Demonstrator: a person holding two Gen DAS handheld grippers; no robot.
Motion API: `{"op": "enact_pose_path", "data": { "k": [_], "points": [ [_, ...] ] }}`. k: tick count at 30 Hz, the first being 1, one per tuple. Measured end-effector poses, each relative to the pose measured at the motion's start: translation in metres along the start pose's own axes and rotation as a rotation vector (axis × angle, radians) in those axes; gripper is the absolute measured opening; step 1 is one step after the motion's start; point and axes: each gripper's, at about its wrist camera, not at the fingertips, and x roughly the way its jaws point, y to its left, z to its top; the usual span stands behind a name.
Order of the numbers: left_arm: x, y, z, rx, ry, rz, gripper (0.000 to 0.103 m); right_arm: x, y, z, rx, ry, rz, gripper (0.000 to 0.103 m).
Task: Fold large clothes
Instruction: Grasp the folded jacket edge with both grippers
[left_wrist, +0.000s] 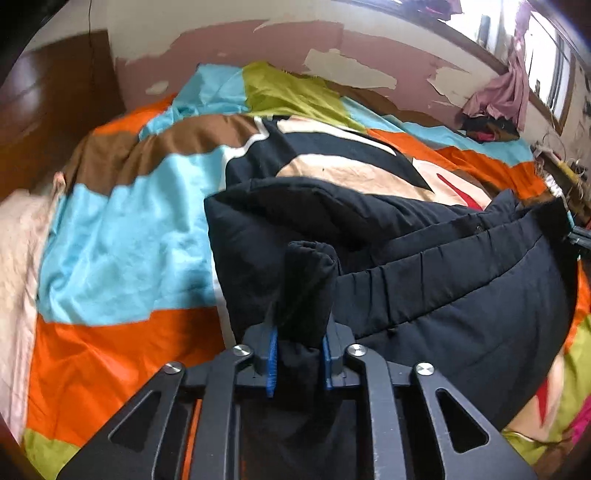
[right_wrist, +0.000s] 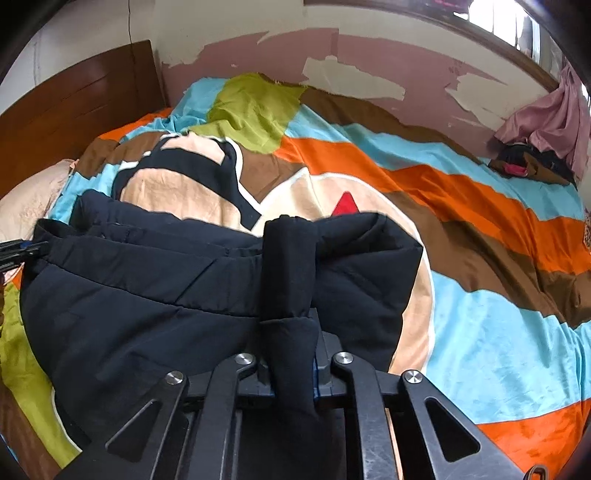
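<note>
A bed (left_wrist: 110, 240) covered by a bright patchwork quilt (left_wrist: 122, 354) stands against a wall with peeling pink paint (left_wrist: 280, 44). In the left wrist view, a black padded jacket (left_wrist: 443, 295) lies bunched on the bed's near side, and the left hand-held gripper (left_wrist: 298, 354) is clamped narrow on a rolled fold of it. In the right wrist view, the jacket (right_wrist: 129, 295) spreads toward the bed's left edge, near the wooden headboard (right_wrist: 74, 103). The right hand-held gripper (right_wrist: 293, 369) pinches another thick fold of the jacket.
</note>
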Motion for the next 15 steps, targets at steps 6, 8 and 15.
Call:
{"op": "enact_pose_path", "data": {
  "k": [6, 8, 15],
  "points": [
    [-0.031, 0.011, 0.036, -0.105, -0.171, -0.042, 0.011, -0.027, -0.028, 0.02, 0.147, -0.123, 0.086, 0.009],
    [-0.029, 0.007, 0.052, -0.102, -0.181, -0.034, 0.011, -0.026, -0.034, 0.026, 0.172, -0.129, 0.089, 0.009],
    [0.061, -0.012, 0.051, -0.027, -0.009, 0.127, 0.012, 0.051, -0.049, 0.013, 0.245, 0.055, 0.006, 0.009]
  ]
}}
